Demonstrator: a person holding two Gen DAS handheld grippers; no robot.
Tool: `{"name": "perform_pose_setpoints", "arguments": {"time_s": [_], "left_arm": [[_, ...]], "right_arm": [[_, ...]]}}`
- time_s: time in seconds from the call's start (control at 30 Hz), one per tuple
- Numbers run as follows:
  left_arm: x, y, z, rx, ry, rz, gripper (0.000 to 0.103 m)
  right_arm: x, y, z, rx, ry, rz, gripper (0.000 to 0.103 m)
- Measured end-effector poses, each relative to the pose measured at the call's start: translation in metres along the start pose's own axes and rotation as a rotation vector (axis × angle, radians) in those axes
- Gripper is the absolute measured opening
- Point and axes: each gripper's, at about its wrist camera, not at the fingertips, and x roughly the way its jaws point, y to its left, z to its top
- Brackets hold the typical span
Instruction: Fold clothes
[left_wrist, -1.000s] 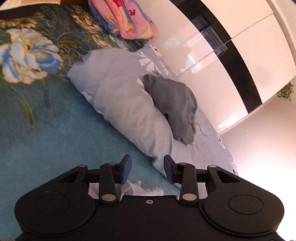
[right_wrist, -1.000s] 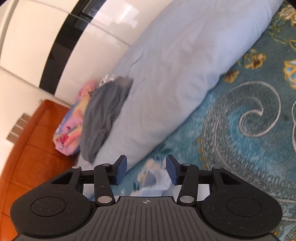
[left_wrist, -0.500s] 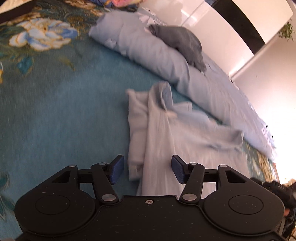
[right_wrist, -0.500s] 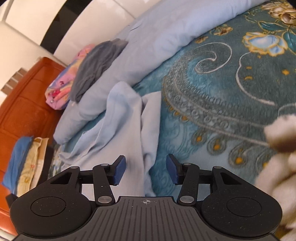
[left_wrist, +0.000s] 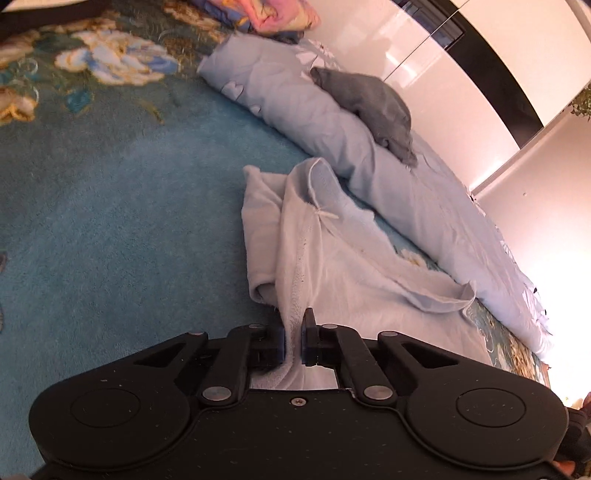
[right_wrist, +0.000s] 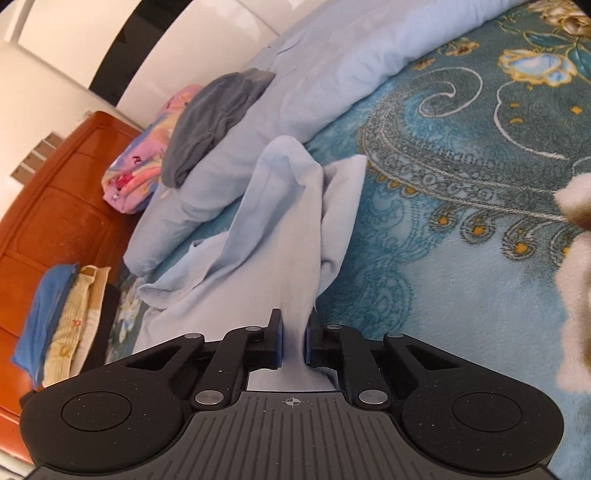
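Teal floral bedspread (left_wrist: 110, 221), rolled pale duvet (left_wrist: 332, 122) along the far side toward 1 o'clock. The light blue garment (left_wrist: 332, 266) lies crumpled on the spread, long axis running from both tools toward 12. Left gripper (left_wrist: 292, 339) and right gripper (right_wrist: 293, 341) are each pinched onto its near edge, about equally close.

Pale blue garment (left_wrist: 332, 258), teal floral bedspread (left_wrist: 110, 229), grey cloth (left_wrist: 373, 103), lt-blue pillow (left_wrist: 295, 107).
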Motion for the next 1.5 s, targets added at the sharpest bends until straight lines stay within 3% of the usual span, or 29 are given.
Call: {"name": "perform_pose_setpoints", "arguments": {"time_s": [0.2,0.4,0.57,0.67,0.77,0.93,1.03,1.13,1.3,1.5], "left_arm": [[-0.05,0.0,-0.014,0.013,0.031,-0.054,0.003],[-0.102,0.019,-0.061,0.076,0.076,-0.094,0.004],[-0.103,0.035,-0.09,0.095,0.105,-0.054,0.005],[-0.095,0.036,-0.095,0.1,0.101,-0.026,0.006],[-0.097,0.029,-0.095,0.167,0.091,-0.012,0.011],[-0.122,0.033,-0.087,0.248,0.053,-0.025,0.015],[-0.13,0.036,-0.07,0.238,0.0,-0.03,0.026],[-0.114,0.024,-0.044,0.225,-0.015,-0.042,0.027],[-0.067,0.006,-0.02,0.244,0.045,-0.002,0.037],[-0.016,-0.008,0.003,0.256,0.112,0.043,0.034]], "right_arm": [[-0.039,0.003,-0.028,-0.003,0.011,-0.012,0.008],[-0.089,-0.007,-0.08,-0.006,0.034,0.001,0.008],[-0.101,-0.019,-0.108,0.007,0.058,-0.03,0.008],[-0.093,-0.018,-0.109,0.01,0.061,-0.06,0.008],[-0.091,-0.014,-0.11,-0.018,0.07,-0.081,0.008],[-0.112,-0.011,-0.111,-0.098,0.064,-0.074,0.02],[-0.126,-0.009,-0.103,-0.134,0.014,-0.102,0.025],[-0.12,0.001,-0.085,-0.136,-0.034,-0.076,0.025],[-0.073,0.03,-0.057,-0.121,-0.024,0.012,0.027],[-0.013,0.051,-0.034,-0.122,0.015,-0.015,0.031]]}}
